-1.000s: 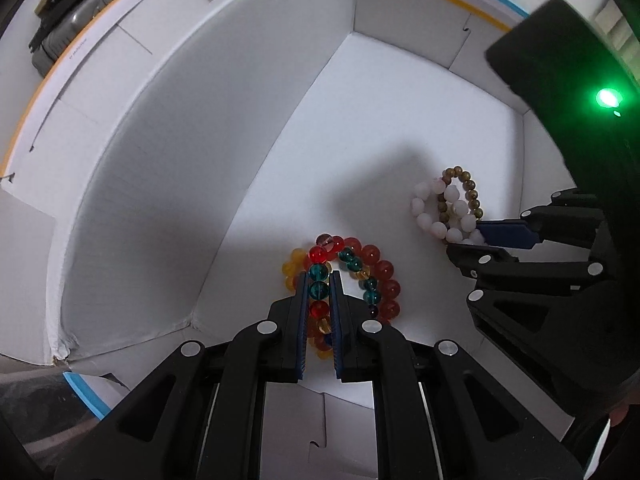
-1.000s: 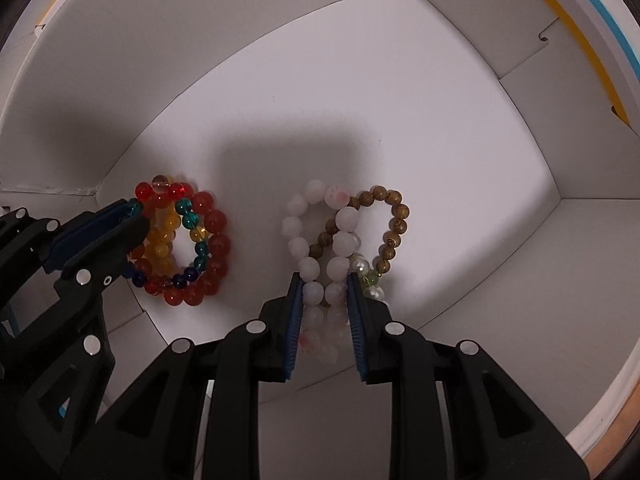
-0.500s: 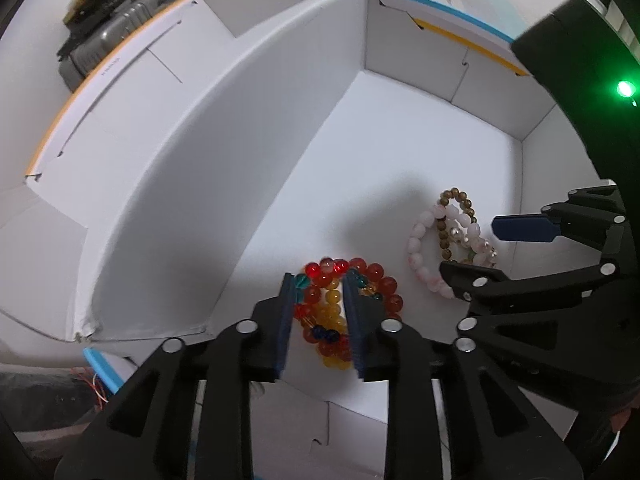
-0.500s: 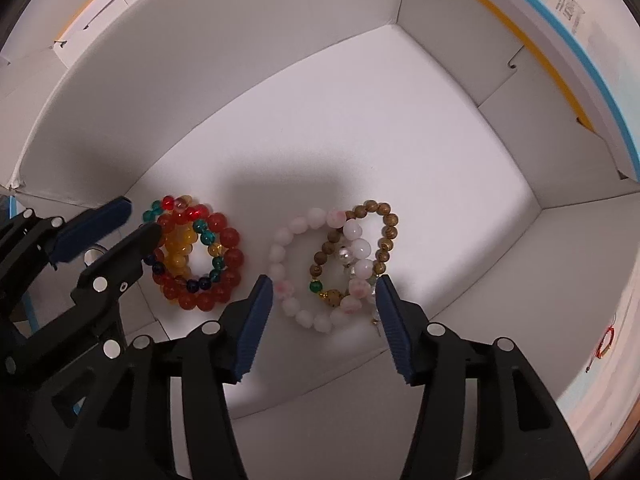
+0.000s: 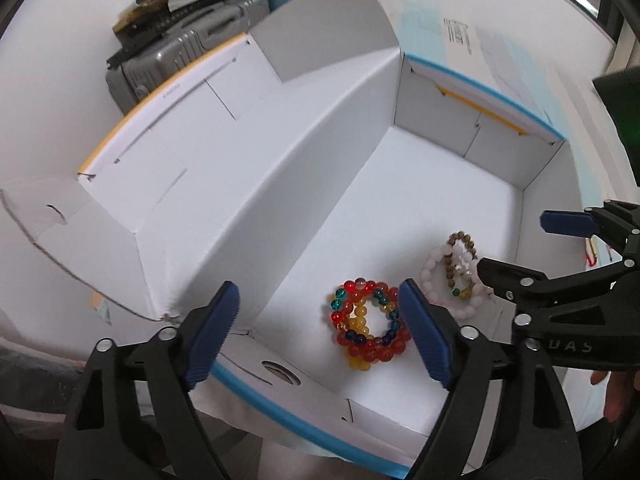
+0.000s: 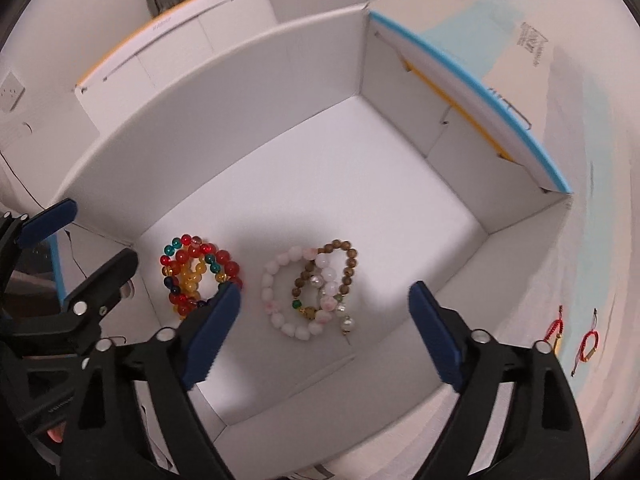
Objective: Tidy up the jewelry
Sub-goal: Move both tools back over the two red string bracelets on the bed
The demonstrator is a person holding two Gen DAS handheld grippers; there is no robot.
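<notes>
A pile of red, amber and teal bead bracelets (image 5: 369, 326) lies on the floor of a white cardboard box (image 5: 400, 200); it also shows in the right wrist view (image 6: 196, 272). Beside it lies a pile of white, pink and brown bead bracelets (image 5: 454, 276), also in the right wrist view (image 6: 312, 292). My left gripper (image 5: 320, 332) is open and empty above the box's near edge. My right gripper (image 6: 324, 332) is open and empty above the white pile. Each gripper shows in the other's view, my right gripper (image 5: 516, 248) and my left gripper (image 6: 92, 236).
The box (image 6: 360, 160) has tall white walls and open flaps with blue and yellow edges. Two red string bracelets (image 6: 576, 336) lie on the surface outside the box at the right. Suitcases (image 5: 180, 52) stand behind the box.
Both grippers have let go of their bracelet piles, opened wide, and risen up and back out of the box. The bracelets stay on the box floor.
</notes>
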